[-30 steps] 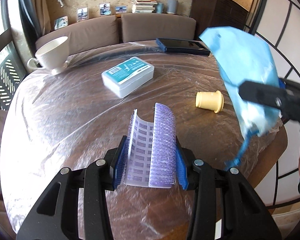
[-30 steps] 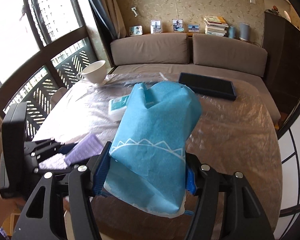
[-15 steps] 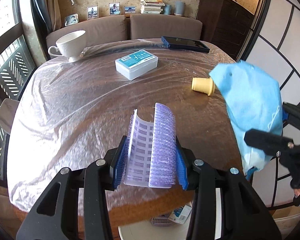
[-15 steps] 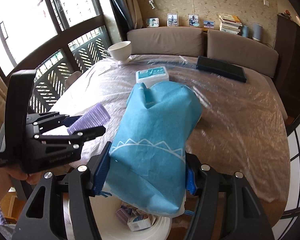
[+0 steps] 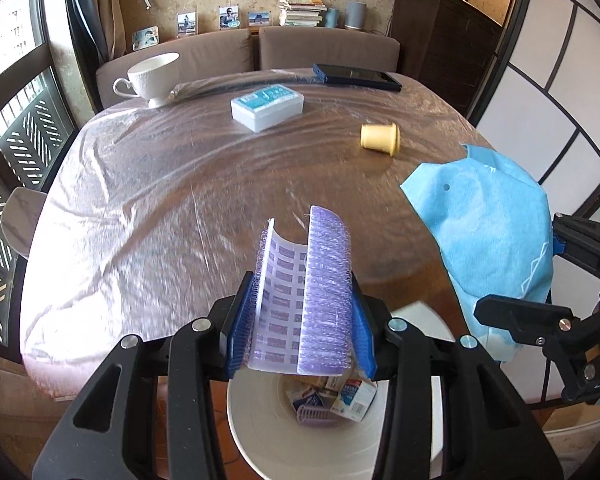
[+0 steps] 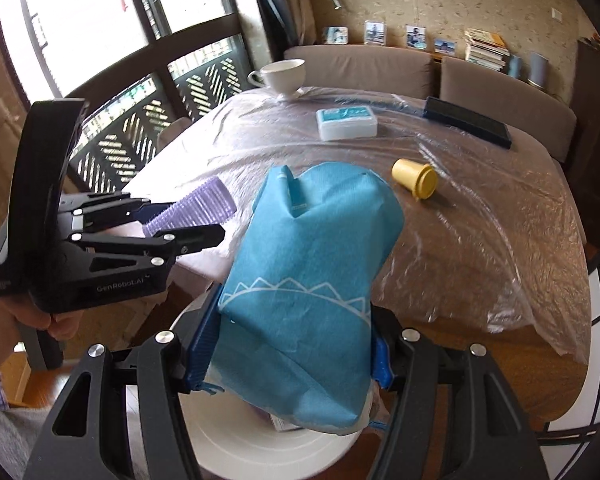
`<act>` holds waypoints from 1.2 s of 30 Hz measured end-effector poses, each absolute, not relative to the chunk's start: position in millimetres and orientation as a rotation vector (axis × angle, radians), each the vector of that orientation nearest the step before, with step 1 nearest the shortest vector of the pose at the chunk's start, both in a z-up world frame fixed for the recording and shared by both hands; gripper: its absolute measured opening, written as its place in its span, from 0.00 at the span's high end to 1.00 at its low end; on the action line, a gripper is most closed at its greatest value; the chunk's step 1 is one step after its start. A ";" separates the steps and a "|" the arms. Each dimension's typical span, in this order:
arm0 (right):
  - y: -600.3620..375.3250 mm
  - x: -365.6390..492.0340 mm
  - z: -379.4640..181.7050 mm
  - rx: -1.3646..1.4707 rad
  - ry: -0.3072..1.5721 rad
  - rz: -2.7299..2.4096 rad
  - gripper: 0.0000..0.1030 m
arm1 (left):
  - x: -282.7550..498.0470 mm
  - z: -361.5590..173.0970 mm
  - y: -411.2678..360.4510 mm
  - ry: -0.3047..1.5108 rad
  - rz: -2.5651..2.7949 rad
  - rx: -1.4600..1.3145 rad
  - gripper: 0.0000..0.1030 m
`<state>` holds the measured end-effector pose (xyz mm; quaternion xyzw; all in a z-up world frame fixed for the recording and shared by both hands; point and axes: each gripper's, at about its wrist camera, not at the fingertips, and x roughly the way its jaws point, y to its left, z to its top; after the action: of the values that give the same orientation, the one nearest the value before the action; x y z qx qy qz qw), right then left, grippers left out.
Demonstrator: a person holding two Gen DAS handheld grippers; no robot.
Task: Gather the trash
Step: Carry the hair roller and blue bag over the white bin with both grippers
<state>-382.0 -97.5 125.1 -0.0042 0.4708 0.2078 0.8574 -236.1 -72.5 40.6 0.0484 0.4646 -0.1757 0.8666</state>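
The left gripper [image 5: 302,320] is clamped on a purple blister sheet [image 5: 304,300], which bows upward between the blue pads [image 5: 240,328] into a U shape, its ridged side on the right and its printed backing on the left. Directly below these tongs stands a white bin [image 5: 260,432] off the near edge of the table [image 5: 140,208]; cartons and a purple scrap lie at its bottom. The right gripper [image 6: 288,344] squeezes a blue paper bag [image 6: 312,276] that bulges up and forward from its jaws, with a white zigzag line printed across it; the white bin [image 6: 236,444] also shows under this gripper. In the right wrist view the left gripper [image 6: 188,224] sits just to the left, held by a hand [image 6: 24,320]. Ahead of both tongs, on the plastic-covered table, a yellow cup [image 5: 380,140] lies on its side, nearest the right gripper. Farther ahead rest a white box with a teal label [image 5: 267,106], a white teacup [image 5: 152,78] and a dark flat case [image 5: 356,77]
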 end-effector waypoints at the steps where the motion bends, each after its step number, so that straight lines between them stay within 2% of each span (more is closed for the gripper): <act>1: -97.2 -385.1 124.5 -0.011 0.993 0.441 0.41 | -239.3 39.6 -72.0 0.977 -0.369 0.104 0.57; 36: -77.6 -434.9 54.9 -0.033 1.210 0.506 0.41 | -293.6 -18.7 -68.0 1.141 -0.349 0.111 0.57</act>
<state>-434.9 -77.6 54.9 -0.0152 0.5626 0.2350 0.7925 -293.6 -68.0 -18.7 0.0523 0.5372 -0.1641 0.8257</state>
